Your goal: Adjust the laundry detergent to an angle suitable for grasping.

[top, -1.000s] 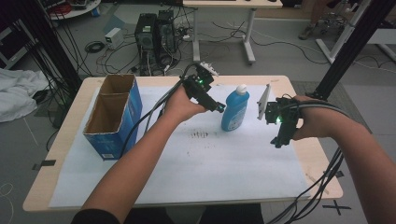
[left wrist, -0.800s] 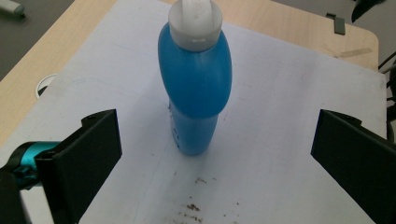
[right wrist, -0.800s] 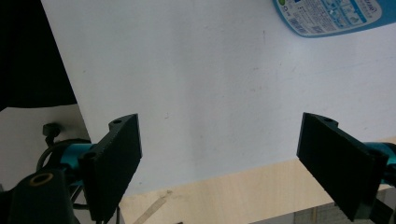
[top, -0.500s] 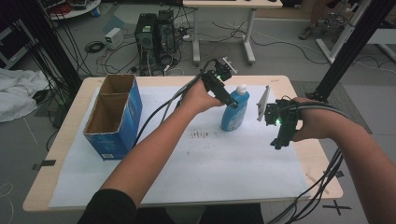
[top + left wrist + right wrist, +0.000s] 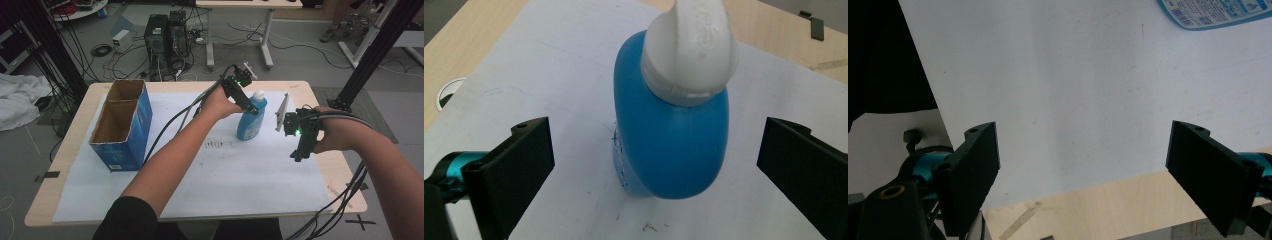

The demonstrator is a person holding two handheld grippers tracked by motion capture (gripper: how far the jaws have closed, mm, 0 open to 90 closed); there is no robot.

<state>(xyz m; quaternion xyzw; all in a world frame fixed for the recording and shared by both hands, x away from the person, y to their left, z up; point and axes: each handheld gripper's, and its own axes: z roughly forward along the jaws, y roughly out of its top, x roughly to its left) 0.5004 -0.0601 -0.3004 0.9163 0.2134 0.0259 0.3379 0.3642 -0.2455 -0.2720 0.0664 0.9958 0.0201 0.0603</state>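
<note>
Standing upright on the white sheet (image 5: 240,175) that covers the desk (image 5: 320,100), a blue bottle (image 5: 251,118) with a white cap (image 5: 690,50) sits between the spread jaws of the left hand-held gripper (image 5: 656,165), which touch neither side. The right hand-held gripper (image 5: 1083,170) hangs over the sheet near the desk's edge, jaws wide apart, gripping nothing. A blue cardboard box (image 5: 122,125) stands open well to the left.
</note>
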